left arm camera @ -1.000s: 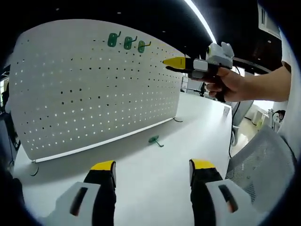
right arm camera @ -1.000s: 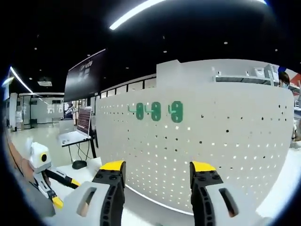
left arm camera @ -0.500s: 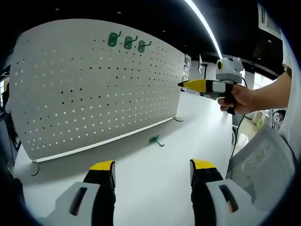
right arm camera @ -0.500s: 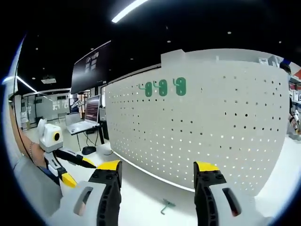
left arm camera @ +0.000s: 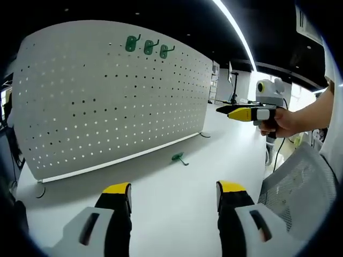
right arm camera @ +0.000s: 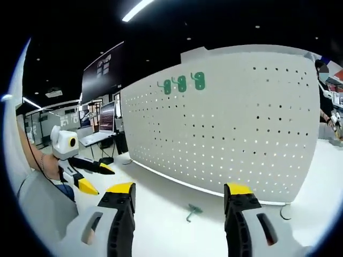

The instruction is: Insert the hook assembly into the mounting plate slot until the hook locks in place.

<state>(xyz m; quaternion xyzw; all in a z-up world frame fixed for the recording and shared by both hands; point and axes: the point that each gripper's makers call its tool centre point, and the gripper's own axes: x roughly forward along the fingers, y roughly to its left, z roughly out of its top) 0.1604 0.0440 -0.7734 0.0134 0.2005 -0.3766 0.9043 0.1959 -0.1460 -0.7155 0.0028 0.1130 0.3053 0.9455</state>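
Left gripper view: a green hook (left arm camera: 178, 158) lies on the white desk (left arm camera: 177, 198) before the pegboard (left arm camera: 107, 101). Left gripper (left arm camera: 172, 194) and right gripper (right arm camera: 179, 195) hover apart from it, fingers wide and empty. Grabbed crookedly, the hook could miss its hole.

Loose green hook (left arm camera: 178, 158) (near pegboard (left arm camera: 107, 101))
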